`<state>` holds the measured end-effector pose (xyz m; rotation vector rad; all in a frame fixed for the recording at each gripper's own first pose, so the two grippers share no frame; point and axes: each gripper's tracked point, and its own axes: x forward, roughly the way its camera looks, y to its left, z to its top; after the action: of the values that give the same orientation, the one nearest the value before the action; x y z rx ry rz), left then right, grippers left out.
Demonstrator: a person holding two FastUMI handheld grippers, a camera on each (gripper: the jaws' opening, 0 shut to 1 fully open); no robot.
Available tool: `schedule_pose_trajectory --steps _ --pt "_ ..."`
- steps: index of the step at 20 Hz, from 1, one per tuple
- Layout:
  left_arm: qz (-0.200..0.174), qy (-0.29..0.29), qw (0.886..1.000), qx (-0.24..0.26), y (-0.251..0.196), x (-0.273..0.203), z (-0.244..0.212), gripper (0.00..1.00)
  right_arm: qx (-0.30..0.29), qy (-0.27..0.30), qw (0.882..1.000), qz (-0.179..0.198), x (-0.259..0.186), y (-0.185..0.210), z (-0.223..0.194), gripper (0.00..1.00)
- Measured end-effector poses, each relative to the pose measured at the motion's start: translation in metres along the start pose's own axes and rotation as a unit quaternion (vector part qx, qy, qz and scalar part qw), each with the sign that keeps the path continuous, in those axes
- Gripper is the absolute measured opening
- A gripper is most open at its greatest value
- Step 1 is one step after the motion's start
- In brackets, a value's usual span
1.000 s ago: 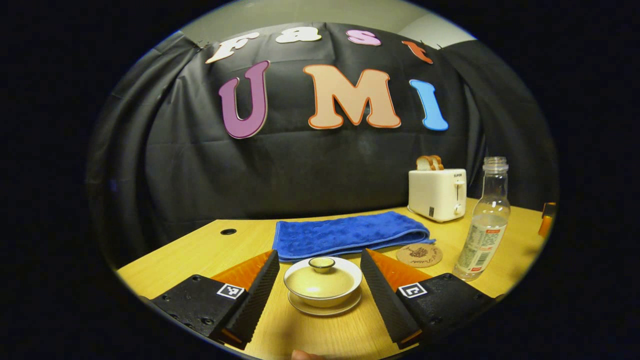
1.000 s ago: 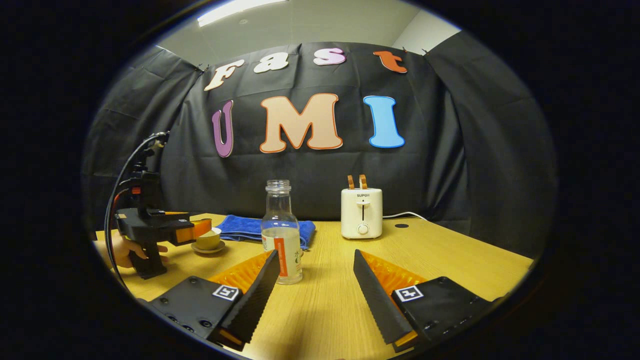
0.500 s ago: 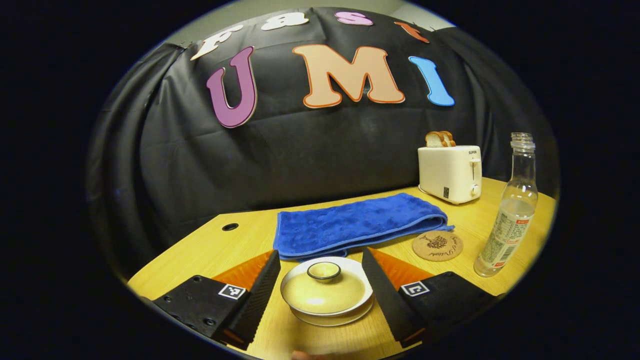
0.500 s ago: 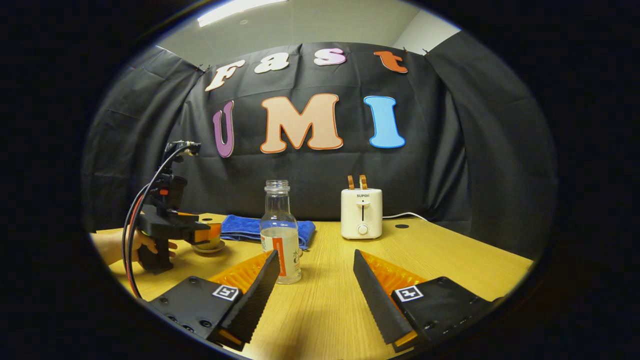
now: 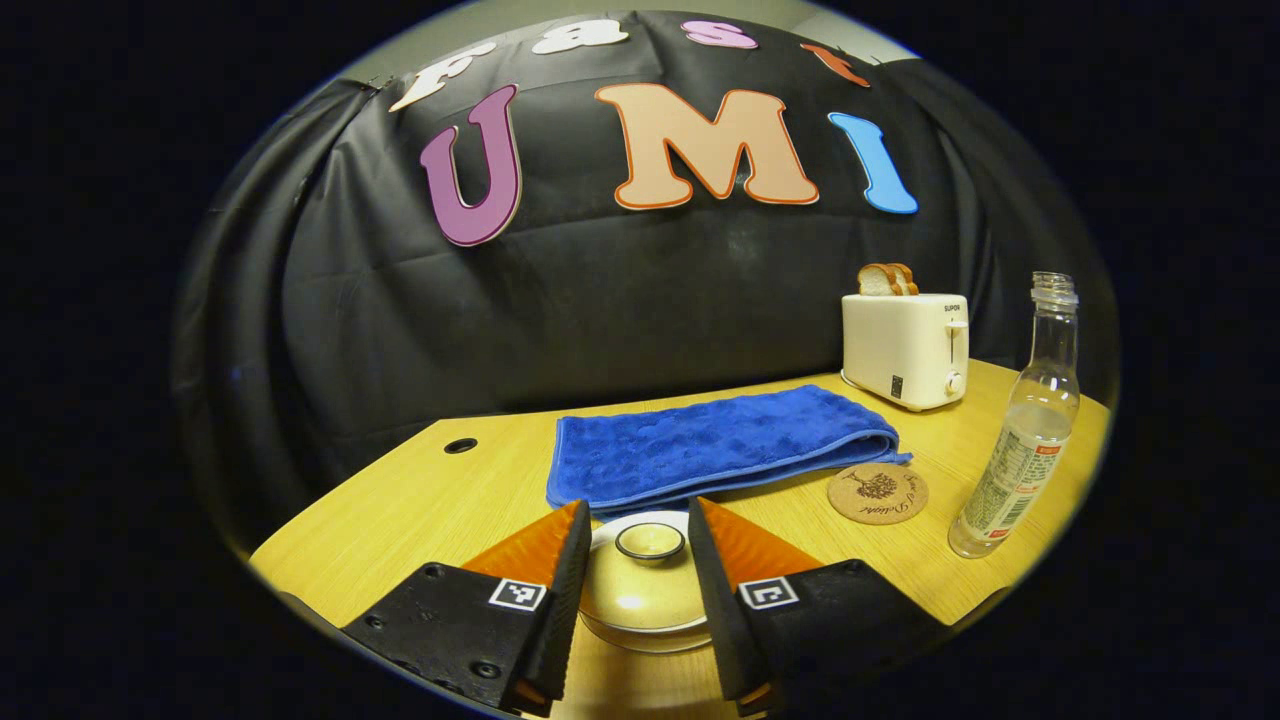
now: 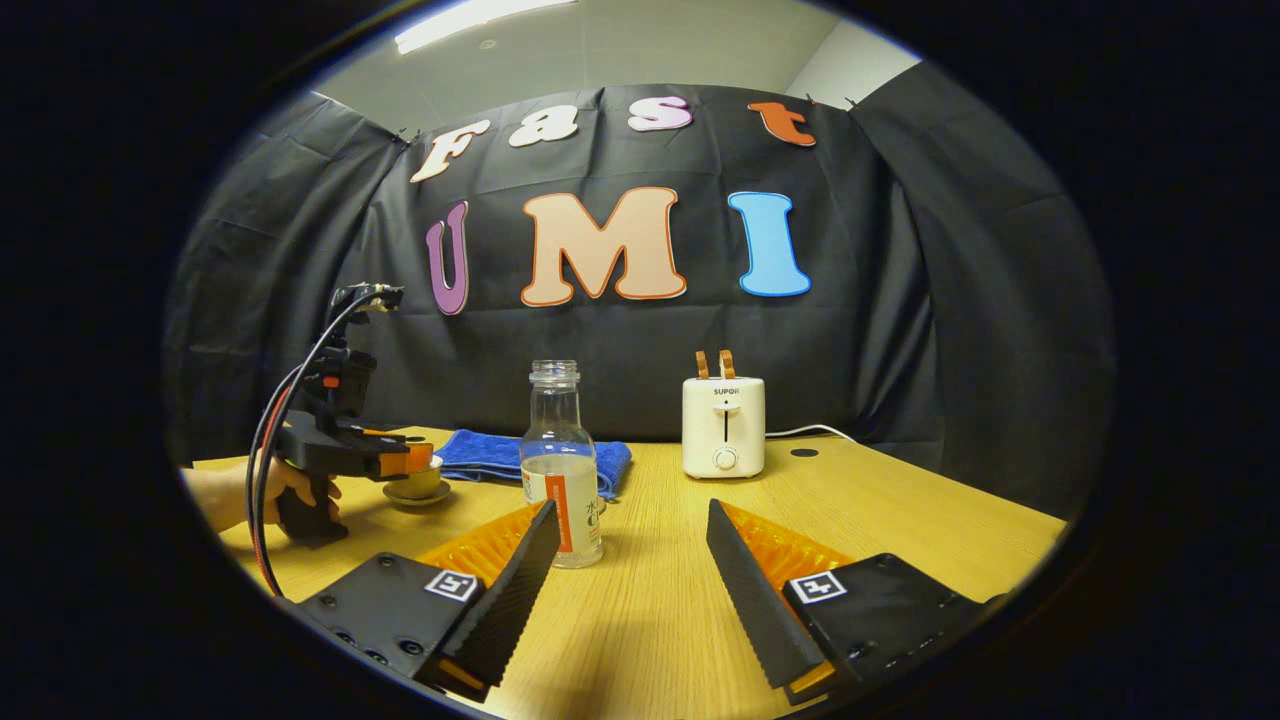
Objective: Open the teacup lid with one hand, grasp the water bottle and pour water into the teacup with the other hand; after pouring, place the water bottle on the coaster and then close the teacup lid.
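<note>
My left gripper (image 5: 637,545) straddles the lid's knob (image 5: 650,540), jaws narrowed but seemingly not yet pinching; the lid (image 5: 640,585) is on the teacup (image 6: 418,482). My right gripper (image 6: 630,535) gapes wide and empty (water bottle (image 6: 561,465) at eleven o'clock, coaster (image 5: 878,493) bare). Everything remains undone.

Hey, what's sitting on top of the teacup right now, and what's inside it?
A lid with a round knob sits on the teacup, which stands on a saucer. The left hand-held gripper flanks the lid. The lid covers the cup, so its contents cannot be seen.
</note>
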<state>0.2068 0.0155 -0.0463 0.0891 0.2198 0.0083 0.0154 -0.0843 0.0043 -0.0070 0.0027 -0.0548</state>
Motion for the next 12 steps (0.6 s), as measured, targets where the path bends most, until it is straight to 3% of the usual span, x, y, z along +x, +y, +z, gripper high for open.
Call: schedule_pose_trajectory --steps 1,4,5,6,12 --pt "-0.003 -0.001 1.000 -0.003 -0.0008 -0.0008 0.0007 0.53 0.000 0.000 1.000 0.000 0.0004 -0.0001 0.0005 0.95" --pt "0.000 -0.013 1.000 -0.011 0.0022 -0.0012 0.0041 0.31 0.000 0.000 1.000 0.000 0.0005 -0.0002 0.0003 0.99" --pt "-0.001 -0.013 1.000 -0.013 0.0014 -0.0020 0.0039 0.28 0.000 0.000 1.000 -0.001 0.0003 -0.0003 0.0007 0.96" --pt "-0.003 -0.011 1.000 -0.013 0.0008 -0.0021 0.0017 0.27 0.000 0.000 1.000 -0.001 0.0001 -0.0007 0.0002 0.93" --pt "0.005 -0.033 0.999 -0.033 0.0070 -0.0082 0.0077 0.22 0.000 0.000 1.000 0.000 -0.0001 -0.0009 0.0003 0.96"
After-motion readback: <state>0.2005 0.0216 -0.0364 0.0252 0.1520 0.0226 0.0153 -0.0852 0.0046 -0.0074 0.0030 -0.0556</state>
